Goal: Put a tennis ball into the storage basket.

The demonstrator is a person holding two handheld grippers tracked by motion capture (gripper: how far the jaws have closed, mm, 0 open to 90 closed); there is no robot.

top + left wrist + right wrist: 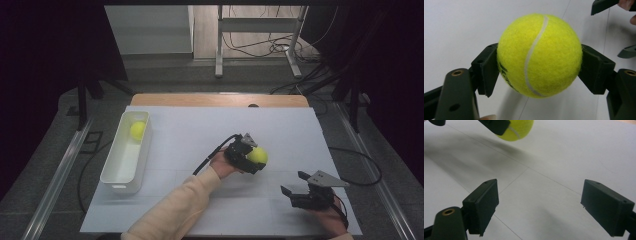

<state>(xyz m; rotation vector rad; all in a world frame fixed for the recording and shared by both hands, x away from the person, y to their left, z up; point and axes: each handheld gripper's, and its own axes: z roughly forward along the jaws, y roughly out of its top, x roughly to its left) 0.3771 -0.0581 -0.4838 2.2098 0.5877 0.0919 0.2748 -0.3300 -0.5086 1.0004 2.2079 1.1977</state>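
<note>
Fuzzy yellow felt is what your left gripper (539, 67) has hold of: a round tennis ball (539, 55), its nap matted and soft, with a pale curved seam running down the front and dark lettering low on one side. The two flat, matte black pads (485, 68) press against opposite sides of the ball, so your jaws are clamped on it, and it hangs clear of the counter (280, 130) with its shadow on the sheet beneath. From the high view you hold it near the middle of the counter (257, 155), your cream sleeve (175, 210) coming in from the bottom edge.

Your right gripper (546, 202) has its jaws spread wide with nothing between them; the blocky, square-edged pads hover over the counter's smooth white surface, which is crossed by thin straight lines. In the high view it sits near the counter's front right corner (300, 187), apart from the ball.

On the left side stands a long, rounded-corner white bin (112, 175) of glossy plastic, and a second tennis ball (137, 130) lies at its far end.
</note>
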